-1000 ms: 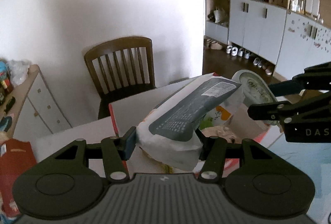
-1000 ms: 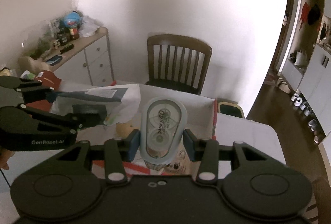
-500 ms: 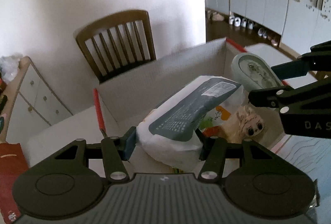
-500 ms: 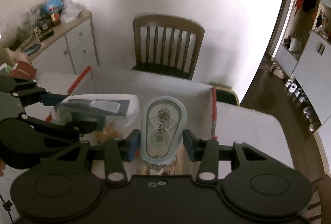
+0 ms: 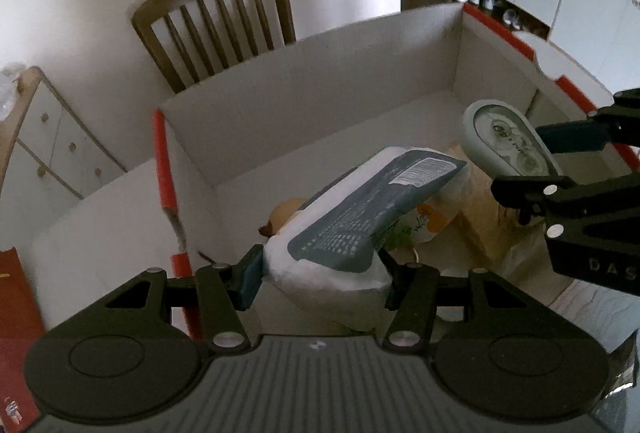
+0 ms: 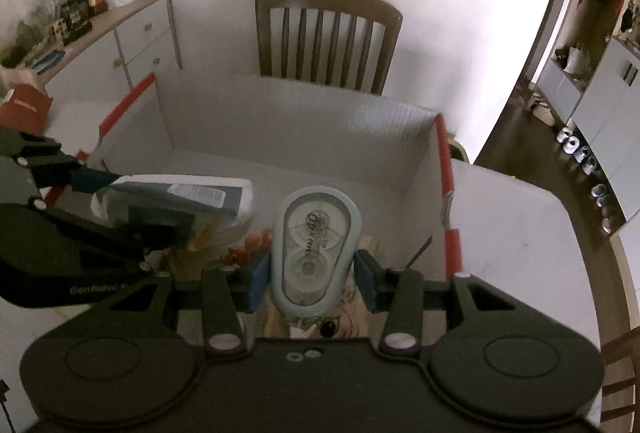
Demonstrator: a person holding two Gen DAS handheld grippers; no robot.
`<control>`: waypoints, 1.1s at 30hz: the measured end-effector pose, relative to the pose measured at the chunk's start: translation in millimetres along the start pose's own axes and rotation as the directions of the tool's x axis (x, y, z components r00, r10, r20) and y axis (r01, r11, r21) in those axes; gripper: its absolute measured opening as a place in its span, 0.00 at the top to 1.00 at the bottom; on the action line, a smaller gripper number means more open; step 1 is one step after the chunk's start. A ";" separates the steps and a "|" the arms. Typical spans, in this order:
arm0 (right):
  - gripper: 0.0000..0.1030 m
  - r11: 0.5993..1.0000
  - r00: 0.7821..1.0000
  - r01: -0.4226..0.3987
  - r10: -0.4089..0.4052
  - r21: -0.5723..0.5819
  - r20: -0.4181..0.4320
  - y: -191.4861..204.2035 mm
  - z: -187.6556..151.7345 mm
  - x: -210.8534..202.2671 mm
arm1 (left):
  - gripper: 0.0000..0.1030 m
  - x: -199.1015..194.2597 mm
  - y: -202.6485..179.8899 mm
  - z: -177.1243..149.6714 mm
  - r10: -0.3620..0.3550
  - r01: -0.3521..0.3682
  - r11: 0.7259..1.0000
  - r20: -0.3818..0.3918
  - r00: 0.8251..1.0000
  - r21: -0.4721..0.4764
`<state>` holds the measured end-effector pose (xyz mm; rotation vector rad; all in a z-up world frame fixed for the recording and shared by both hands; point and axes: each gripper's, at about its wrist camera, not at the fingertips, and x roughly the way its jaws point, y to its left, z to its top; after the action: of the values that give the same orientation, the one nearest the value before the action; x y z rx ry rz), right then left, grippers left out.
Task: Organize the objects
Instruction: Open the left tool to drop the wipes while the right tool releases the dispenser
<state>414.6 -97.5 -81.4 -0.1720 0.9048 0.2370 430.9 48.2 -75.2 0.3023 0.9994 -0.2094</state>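
The left claw [image 5: 320,273] holds a soft packet [image 5: 360,221] and the right claw [image 6: 312,273] a tape dispenser [image 6: 316,249] over the box [image 6: 280,121], where an early release may crush the toy inside.

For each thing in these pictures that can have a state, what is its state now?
Left gripper: shut on the wipes pack.
Wipes pack: held tilted above the box.
Right gripper: shut on the correction tape.
Correction tape: held over the box.
Cardboard box: open, with things inside.
Chair: unoccupied.
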 end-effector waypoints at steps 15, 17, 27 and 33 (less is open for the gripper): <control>0.57 1.000 0.999 0.004 -0.004 -0.010 -0.039 1.1 -5.6 5.7 | 0.35 9.6 -12.7 7.9 -0.003 0.005 0.999 -0.056 0.998 0.043; 0.56 1.000 0.999 0.001 -0.002 -0.008 -0.036 0.3 -5.4 3.5 | 0.32 7.0 -11.7 7.0 -0.004 0.005 1.000 -0.049 0.999 0.026; 0.44 1.000 1.000 0.004 -0.004 -0.011 0.028 -8.6 -9.1 -24.4 | 0.25 -23.6 -13.0 0.2 -0.019 0.019 1.000 0.029 0.999 0.007; 0.42 1.000 0.999 -0.007 0.007 -0.008 0.051 -11.6 -13.9 -45.1 | 0.25 -49.9 -18.4 -7.6 -0.014 0.013 1.000 0.075 0.997 0.009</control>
<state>380.5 -118.0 -53.5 -0.1692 0.8542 0.2500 392.9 35.3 -39.5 0.2936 0.9265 -0.2357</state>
